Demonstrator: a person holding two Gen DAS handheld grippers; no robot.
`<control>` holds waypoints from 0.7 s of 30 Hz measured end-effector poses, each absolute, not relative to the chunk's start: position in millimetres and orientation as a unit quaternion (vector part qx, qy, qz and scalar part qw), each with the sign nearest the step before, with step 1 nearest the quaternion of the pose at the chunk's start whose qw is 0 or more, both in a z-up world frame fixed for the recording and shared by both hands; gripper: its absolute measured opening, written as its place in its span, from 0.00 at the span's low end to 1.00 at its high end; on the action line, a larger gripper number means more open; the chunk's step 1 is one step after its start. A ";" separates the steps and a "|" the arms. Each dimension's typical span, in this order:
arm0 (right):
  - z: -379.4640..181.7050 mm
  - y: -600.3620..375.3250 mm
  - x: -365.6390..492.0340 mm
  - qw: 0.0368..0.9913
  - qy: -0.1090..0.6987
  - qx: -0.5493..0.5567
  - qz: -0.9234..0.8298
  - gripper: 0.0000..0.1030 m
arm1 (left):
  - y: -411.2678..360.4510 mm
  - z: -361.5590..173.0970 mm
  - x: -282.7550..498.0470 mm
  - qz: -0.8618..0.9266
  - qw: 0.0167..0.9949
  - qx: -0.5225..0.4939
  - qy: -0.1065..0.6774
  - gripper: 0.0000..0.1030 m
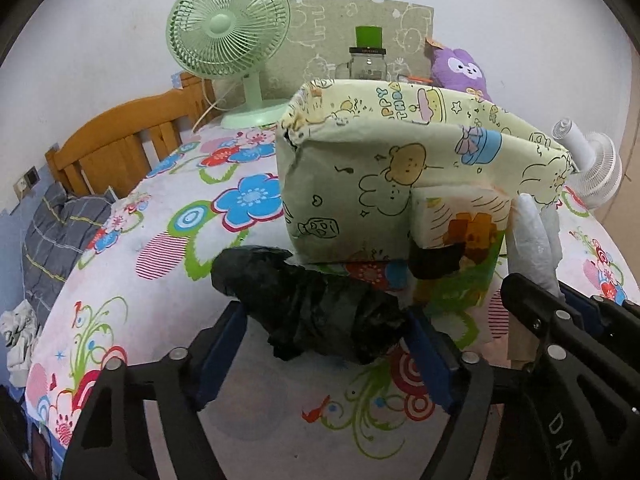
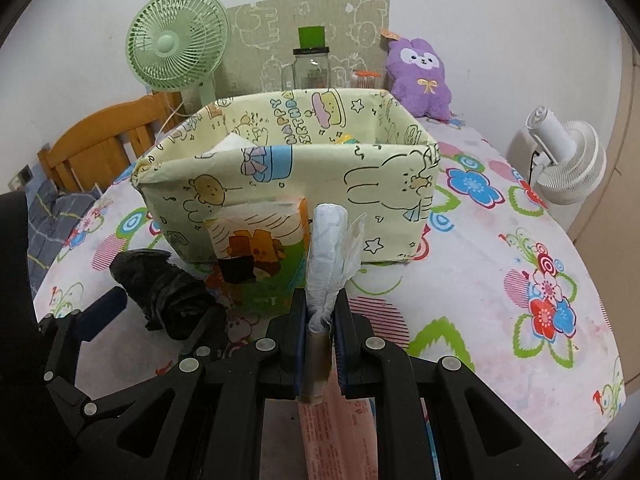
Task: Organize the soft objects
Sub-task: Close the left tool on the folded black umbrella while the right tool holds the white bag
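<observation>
progress: early. right gripper (image 2: 320,322) jaws clamped on a white plastic roll (image 2: 328,256), held upright in front of the fabric box (image 2: 360,208). left gripper (image 1: 324,344) jaws open around the black bag bundle (image 1: 308,304) on the tabletop (image 2: 480,280). tissue pack (image 2: 260,248) leans on the box, still out. box contents mostly hidden.

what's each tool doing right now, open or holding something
Left tool: open around the black bag roll, not clamped.
Right tool: closed on the white bag roll.
</observation>
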State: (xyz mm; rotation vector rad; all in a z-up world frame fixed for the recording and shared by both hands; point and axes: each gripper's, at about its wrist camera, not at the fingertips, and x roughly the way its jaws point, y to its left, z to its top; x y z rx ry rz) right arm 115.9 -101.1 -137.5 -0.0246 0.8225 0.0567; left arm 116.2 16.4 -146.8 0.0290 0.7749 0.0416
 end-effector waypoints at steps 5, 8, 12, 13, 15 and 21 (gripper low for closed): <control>-140.4 -101.3 119.7 0.914 0.404 -0.012 0.026 0.15 | 15.7 -148.4 118.5 0.015 0.926 0.015 0.377 0.72; -141.1 -101.7 120.0 0.914 0.405 -0.011 0.026 0.15 | 15.0 -149.0 118.6 0.014 0.926 0.017 0.377 0.68; -140.4 -103.1 118.8 0.914 0.404 -0.008 0.027 0.15 | 13.9 -147.4 117.2 0.011 0.927 0.014 0.375 0.56; -140.0 -103.5 118.3 0.915 0.403 -0.008 0.027 0.15 | 13.5 -146.9 116.4 0.008 0.927 0.014 0.375 0.54; -138.9 -104.7 117.7 0.915 0.402 -0.005 0.028 0.15 | 12.6 -145.6 114.7 0.006 0.928 0.011 0.372 0.45; -136.5 -107.2 113.5 0.916 0.400 -0.002 0.030 0.15 | 10.0 -143.0 109.0 0.003 0.928 0.009 0.371 0.40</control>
